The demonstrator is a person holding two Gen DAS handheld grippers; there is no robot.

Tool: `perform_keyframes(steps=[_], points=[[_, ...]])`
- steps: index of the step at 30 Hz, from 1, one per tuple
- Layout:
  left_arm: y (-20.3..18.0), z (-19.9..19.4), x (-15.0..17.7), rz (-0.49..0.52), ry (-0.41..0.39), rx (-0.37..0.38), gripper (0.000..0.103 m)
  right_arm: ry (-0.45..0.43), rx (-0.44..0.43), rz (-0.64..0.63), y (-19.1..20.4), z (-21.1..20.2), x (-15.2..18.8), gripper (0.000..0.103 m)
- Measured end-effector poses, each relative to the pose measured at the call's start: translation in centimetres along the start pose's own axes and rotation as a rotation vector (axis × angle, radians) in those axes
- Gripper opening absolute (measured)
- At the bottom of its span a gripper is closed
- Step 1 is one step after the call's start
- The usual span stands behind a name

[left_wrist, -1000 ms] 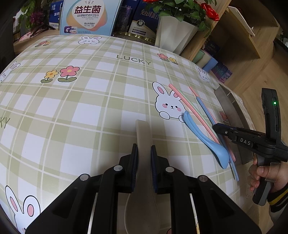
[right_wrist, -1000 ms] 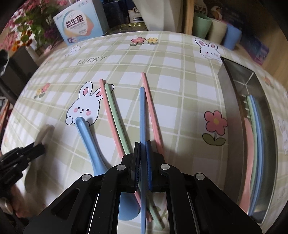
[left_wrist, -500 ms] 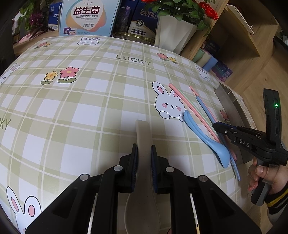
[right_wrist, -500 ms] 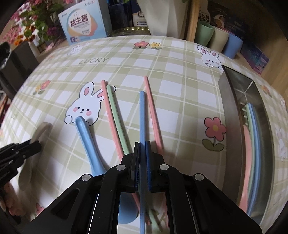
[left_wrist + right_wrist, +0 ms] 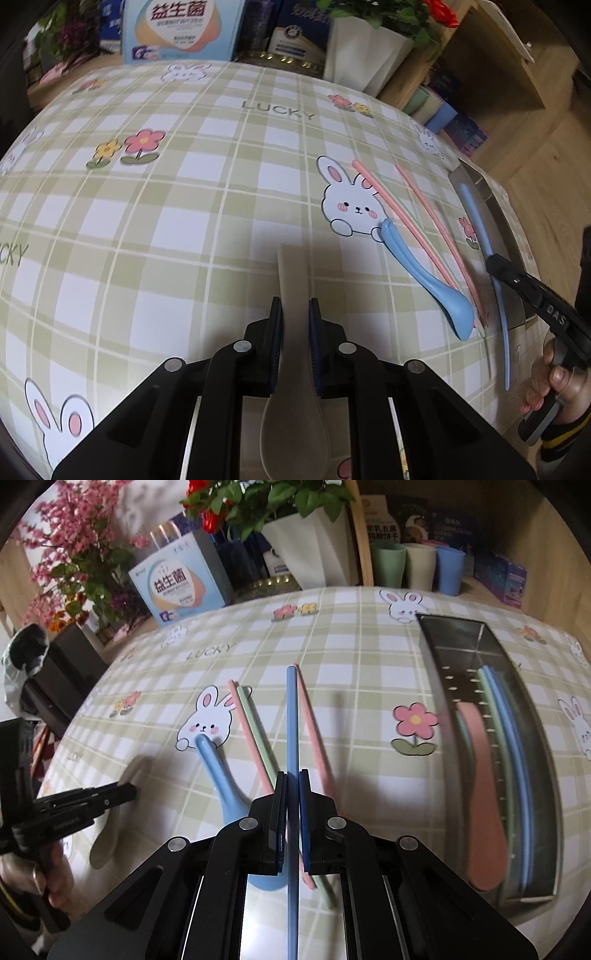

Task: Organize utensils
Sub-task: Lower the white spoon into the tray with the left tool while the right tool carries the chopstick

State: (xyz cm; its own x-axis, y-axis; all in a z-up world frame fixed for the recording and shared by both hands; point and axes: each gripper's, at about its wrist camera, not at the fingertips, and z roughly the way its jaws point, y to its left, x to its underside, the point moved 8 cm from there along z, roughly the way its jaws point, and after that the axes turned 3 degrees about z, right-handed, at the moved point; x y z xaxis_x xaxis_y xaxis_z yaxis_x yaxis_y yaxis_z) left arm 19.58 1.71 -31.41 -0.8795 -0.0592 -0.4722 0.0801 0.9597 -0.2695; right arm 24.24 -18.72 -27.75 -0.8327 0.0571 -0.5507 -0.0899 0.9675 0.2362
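Right gripper [image 5: 292,805]: jaws clamped narrow on the blue chopstick [image 5: 291,716], which runs straight out toward 12 o'clock from the pads and back under the tool toward 6 o'clock.
Step in hand: by my reading, carrying this chopstick across to the metal tray [image 5: 436,653] at 2 o'clock; its far tip looks clear of the cloth.
Grip advice: hold it pinched firmly; a thin stick gripped partway along can pivot, so keep the wrist level with the tray's long axis.
Left gripper [image 5: 295,332]: jaws closed narrow on the handle of the beige spoon [image 5: 293,280], its bowl at 6 o'clock under the tool, handle pointing to 12 o'clock. Judged best kept quiet until the tray is free.
Near obstacles: the blue spoon [image 5: 221,786] at 10 o'clock, the pink and green chopstick pair [image 5: 255,734] at 11 o'clock, one pink chopstick [image 5: 314,731] just beside the held stick at 1 o'clock. Lift high enough not to rake them.
Tray contents: a pink spoon [image 5: 480,794] and green and blue chopsticks already lie lengthwise at 3 o'clock.
Placement: aim beside the blue stick there, parallel to the wall, and lower before releasing so it does not bounce off the rim.
Far edge: cups [image 5: 417,565] and a plant pot [image 5: 314,554] at 12 to 1 o'clock, well apart from the path.
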Motion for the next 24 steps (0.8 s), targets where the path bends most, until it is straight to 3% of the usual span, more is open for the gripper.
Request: perform_keyframes(steps=[10, 17, 24], points=[[-3.8, -2.0, -1.1, -0.04, 0.012, 0.027, 0.013, -0.07, -0.076, 0.085, -2.6, -2.2, -0.6, 0.006], [-10.2, -2.8, -3.6, -0.008, -0.003, 0.091, 0.013, -0.148, -0.075, 0.143, -7.1, -5.6, -2.4, 0.006], [-17.9, -1.2, -5.7, -0.003, 0.038, 0.205, 0.013, -0.197, -0.036, 0.16, -11.7, -8.3, -4.0, 0.006]])
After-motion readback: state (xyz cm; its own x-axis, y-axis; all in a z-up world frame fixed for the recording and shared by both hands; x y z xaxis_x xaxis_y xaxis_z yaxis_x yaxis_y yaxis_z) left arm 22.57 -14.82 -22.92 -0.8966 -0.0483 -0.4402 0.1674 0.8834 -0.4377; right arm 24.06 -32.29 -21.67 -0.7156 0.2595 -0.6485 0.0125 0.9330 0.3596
